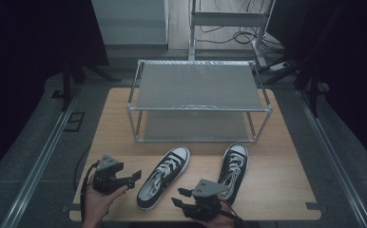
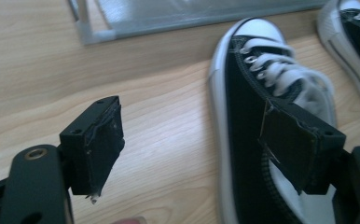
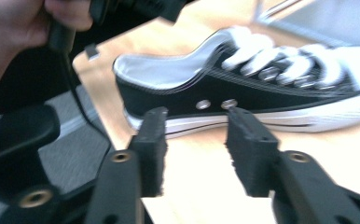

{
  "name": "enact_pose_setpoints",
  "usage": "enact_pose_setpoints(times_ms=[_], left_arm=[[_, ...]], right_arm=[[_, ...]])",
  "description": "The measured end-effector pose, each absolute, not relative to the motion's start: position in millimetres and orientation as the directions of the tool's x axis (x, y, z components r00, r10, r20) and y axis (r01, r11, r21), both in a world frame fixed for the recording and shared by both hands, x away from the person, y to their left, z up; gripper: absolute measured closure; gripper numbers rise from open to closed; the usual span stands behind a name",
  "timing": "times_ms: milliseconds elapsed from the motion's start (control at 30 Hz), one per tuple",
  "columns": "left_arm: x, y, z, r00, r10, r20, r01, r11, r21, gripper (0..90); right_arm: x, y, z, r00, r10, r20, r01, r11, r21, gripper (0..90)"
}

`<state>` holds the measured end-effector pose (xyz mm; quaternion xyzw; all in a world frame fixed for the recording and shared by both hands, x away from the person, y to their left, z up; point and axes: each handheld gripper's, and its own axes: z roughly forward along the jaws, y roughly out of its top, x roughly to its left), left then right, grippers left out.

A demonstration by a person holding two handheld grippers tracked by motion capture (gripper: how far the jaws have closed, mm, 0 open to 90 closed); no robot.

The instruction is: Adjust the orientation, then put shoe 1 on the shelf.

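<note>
Two black canvas sneakers with white laces and toe caps lie on the wooden table, toes toward the rack. The left sneaker (image 1: 165, 176) (image 2: 248, 116) (image 3: 262, 88) lies between my two grippers; the right sneaker (image 1: 234, 171) (image 2: 355, 32) is beside it. My left gripper (image 1: 135, 178) (image 2: 192, 140) is wide open at the left sneaker's heel side, one jaw over bare wood, the other in front of the shoe's opening. My right gripper (image 1: 180, 196) (image 3: 197, 149) is open and empty, aimed at that sneaker's side wall, a short way from it.
A two-shelf metal rack (image 1: 198, 85) (image 2: 169, 18) (image 3: 327, 18) stands behind the sneakers, its shelves bare. The table's front edge (image 1: 267, 217) runs just below my hands. A hand (image 3: 24, 28) holding the left gripper shows in the right gripper view.
</note>
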<state>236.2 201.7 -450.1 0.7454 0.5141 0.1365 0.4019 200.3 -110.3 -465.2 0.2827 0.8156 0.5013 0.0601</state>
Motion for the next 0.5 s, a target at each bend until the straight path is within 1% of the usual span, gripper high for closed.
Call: enact_pose_setpoints(times_ms=[33,67,167,333,500], left_arm=[[235,199,-448,0.442,0.873,-0.207,0.653,-0.155,0.741,20.6],[233,197,-446,0.447,0.871,-0.204,0.65,-0.159,0.743,20.6],[227,189,-439,0.475,0.858,-0.195,0.643,-0.187,0.743,19.4],[223,173,-431,0.515,0.841,-0.167,0.631,-0.24,0.738,18.1],[226,160,-432,0.54,0.827,-0.159,0.635,-0.275,0.722,17.7]], right_arm=[[200,-124,-458,-0.815,0.549,0.183,0.403,0.31,0.861,48.3],[200,-124,-458,-0.815,0.549,0.183,0.403,0.31,0.861,48.3],[201,-145,-449,-0.791,0.585,0.179,0.405,0.281,0.87,43.4],[207,-182,-444,-0.746,0.639,0.188,0.424,0.239,0.873,41.9],[211,-199,-448,-0.716,0.666,0.209,0.45,0.211,0.868,41.6]])
